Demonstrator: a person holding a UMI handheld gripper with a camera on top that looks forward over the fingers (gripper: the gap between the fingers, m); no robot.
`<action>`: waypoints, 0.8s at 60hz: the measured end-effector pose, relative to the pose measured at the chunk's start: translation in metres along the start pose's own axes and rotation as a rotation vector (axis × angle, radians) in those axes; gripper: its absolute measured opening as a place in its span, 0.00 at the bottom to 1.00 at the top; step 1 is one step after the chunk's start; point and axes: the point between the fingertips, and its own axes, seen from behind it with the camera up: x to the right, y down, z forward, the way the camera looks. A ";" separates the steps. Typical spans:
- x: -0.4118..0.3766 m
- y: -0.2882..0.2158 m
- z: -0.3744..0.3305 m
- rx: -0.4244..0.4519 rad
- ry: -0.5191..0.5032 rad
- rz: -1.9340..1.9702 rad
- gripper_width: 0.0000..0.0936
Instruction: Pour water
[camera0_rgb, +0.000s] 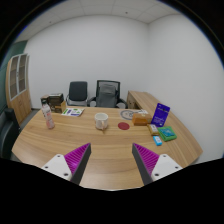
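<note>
Hovering open and empty over the table (100, 150), the tool (110, 160) faces a rigid, likely light cup (101, 120), best pinched across its sides.

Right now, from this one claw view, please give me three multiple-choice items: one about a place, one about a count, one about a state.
1. Where does the white cup stand?
A. between the claw's fingers
B. on the table, beyond the fingers
C. on a chair

2. How many office chairs stand behind the table?
A. none
B. two
C. five

3. What is the state of the claw?
A. open, holding nothing
B. shut on the cup
C. shut on the bottle

Key:
1 B, the cup rests on the wood well ahead of the pads.
2 B, two dark chairs side by side near the wall.
3 A, a wide gap of bare table shows between the fingers.
</note>
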 end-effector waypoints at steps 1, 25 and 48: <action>0.000 0.001 0.000 -0.003 0.002 -0.001 0.91; -0.116 0.041 0.019 -0.114 0.141 0.024 0.91; -0.337 0.017 0.076 -0.083 -0.049 0.023 0.92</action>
